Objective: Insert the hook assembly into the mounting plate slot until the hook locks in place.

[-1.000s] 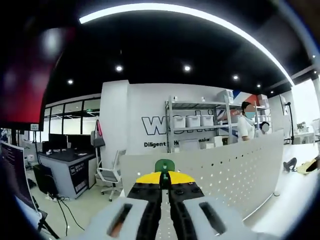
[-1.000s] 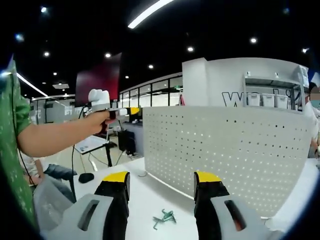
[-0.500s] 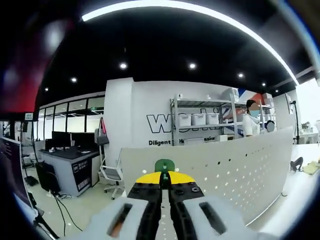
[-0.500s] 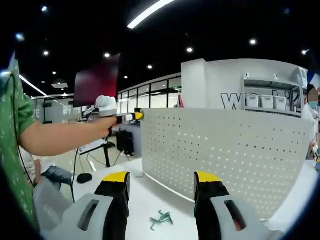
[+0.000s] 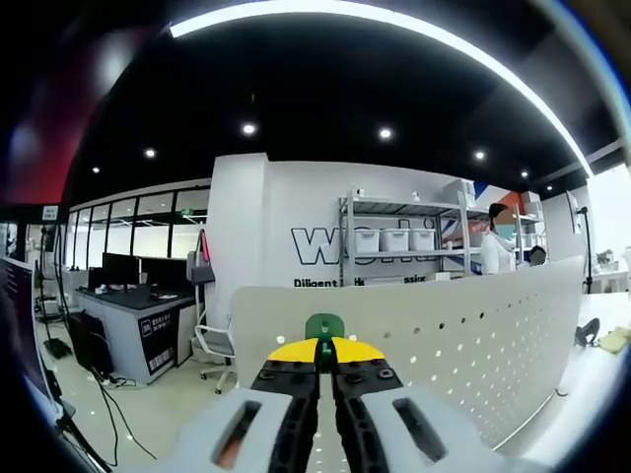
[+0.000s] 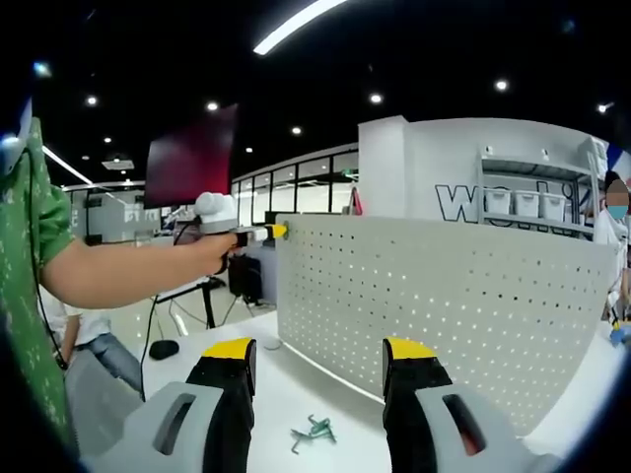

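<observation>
While the hook is not yet seated, the job looks roughly half done: the left tongs [image 5: 317,347] are clenched on a green hook assembly [image 5: 324,325], whose tab pokes out just above the yellow tips, and it is held up at the left end of the white perforated mounting plate [image 5: 463,325], near its top edge; whether the hook touches a slot I cannot tell; in the right gripper view the left tongs [image 6: 258,233] sit right at the plate's [image 6: 434,305] upper left corner, held by a person's outstretched arm [image 6: 128,271]; the right tongs [image 6: 320,365] are released, jaws well apart, gripping nothing, hovering over the white desk [image 6: 325,394] in front of the plate; spare green hooks [image 6: 312,430] lie loose on the desk between those jaws; left to do, by my read: line up with a slot, push in, confirm the lock. Versus a second ago: the left tongs were short of the plate's edge and have closed in to the corner; the left gripper view has panned a bit, so the plate now spans more of it; grip on the hook unchanged; right tongs unchanged and open; loose hooks barely shifted in view, likely camera drift.
</observation>
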The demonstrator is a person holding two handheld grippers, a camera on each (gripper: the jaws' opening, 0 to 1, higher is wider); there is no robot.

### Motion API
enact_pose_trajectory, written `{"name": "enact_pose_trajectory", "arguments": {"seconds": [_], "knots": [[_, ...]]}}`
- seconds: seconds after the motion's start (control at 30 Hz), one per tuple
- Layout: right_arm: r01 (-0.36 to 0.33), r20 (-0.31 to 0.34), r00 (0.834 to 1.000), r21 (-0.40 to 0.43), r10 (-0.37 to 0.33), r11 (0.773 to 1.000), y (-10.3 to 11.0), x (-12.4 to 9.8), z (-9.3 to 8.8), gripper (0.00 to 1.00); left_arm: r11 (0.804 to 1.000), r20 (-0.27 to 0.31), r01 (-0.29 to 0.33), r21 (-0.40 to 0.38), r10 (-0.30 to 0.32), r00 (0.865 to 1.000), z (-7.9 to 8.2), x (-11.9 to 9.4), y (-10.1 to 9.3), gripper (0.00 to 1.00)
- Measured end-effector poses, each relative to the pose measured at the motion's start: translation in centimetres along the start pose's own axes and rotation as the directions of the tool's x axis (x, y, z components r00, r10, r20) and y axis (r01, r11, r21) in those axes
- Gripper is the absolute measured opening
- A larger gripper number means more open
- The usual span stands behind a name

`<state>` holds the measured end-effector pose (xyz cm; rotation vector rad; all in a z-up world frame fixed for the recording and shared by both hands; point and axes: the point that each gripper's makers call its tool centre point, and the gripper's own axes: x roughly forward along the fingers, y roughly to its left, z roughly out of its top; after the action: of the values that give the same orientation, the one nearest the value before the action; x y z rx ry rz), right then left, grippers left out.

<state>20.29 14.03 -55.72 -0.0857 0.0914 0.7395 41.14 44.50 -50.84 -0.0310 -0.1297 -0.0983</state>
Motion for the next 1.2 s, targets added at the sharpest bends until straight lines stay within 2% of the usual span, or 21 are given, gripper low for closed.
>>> {"name": "enact_pose_trajectory", "arguments": {"seconds": [0.5, 1.2], "knots": [[-0.001, -0.006, 1.000, -0.005, 0.001, 1.000, 0.01, 0.35, 0.07, 0.52, 1.000, 0.016, -0.008, -0.009, 0.009, 1.000, -0.27, 0.51, 0.62, 0.03], [-0.001, -0.016, 1.000, -0.011, 0.001, 1.000, 0.02, 0.67, -0.05, 0.52, 1.000, 0.024, -0.003, -0.014, 0.003, 1.000, -0.93, 0.58, 0.40, 0.03]]}}
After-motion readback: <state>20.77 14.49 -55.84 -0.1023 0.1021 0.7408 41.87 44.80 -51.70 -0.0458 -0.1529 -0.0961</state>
